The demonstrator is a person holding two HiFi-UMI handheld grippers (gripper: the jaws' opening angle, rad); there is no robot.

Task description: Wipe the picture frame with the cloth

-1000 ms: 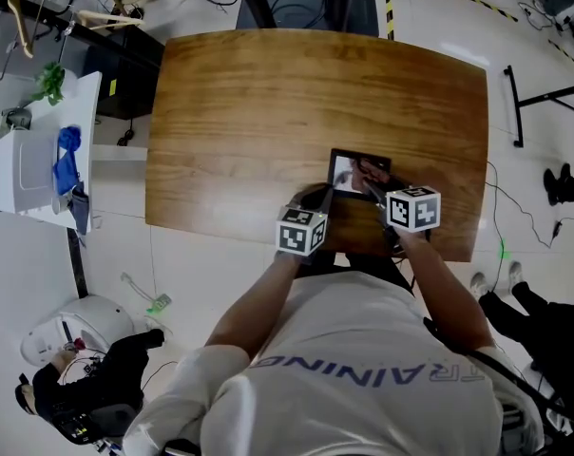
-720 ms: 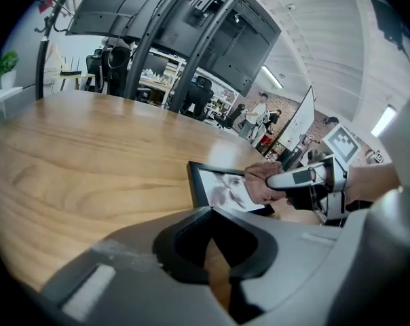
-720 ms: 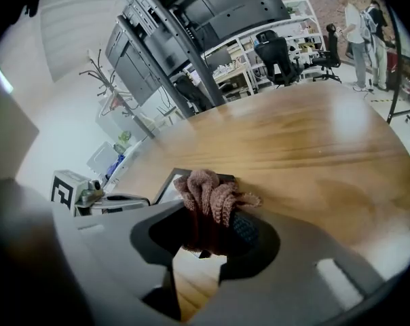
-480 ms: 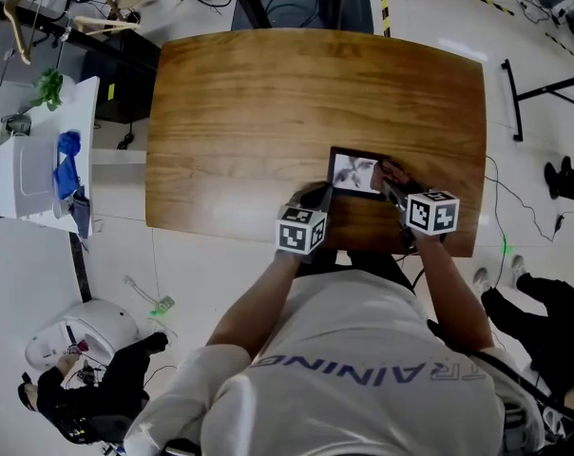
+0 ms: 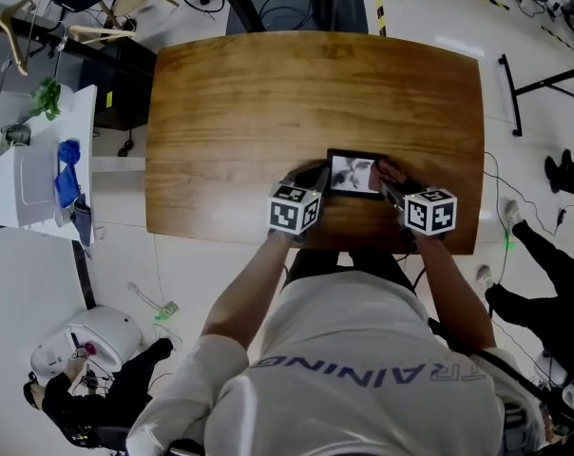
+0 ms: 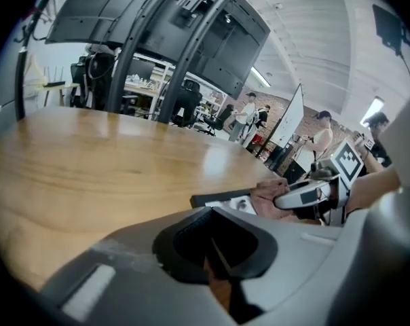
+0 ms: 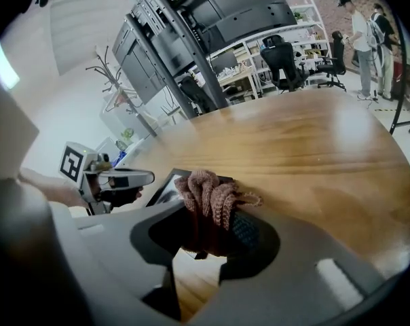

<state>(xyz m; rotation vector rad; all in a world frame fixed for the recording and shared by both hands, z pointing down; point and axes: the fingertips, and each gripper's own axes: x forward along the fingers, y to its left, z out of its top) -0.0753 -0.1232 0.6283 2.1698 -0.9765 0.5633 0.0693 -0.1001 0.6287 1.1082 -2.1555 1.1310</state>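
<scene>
We note right gripper (image 7: 203, 240) clamped on cloth (image 7: 208, 192), wad resting on right end of picture frame (image 5: 353, 174), flat on table (image 5: 268, 93) near front edge. Left gripper (image 6: 215, 263) jaws together, empty, beside frame's left end. We judge wiping under way, glass largely left.

The surface (image 5: 268, 93) lies bare across its far half and left side, with wide room to pass. Near the front edge, the picture frame (image 5: 354, 175) is hemmed in by the left hand-held gripper (image 5: 315, 174) and the right hand-held gripper (image 5: 390, 184), which is clamped on the cloth (image 7: 208, 190).
</scene>
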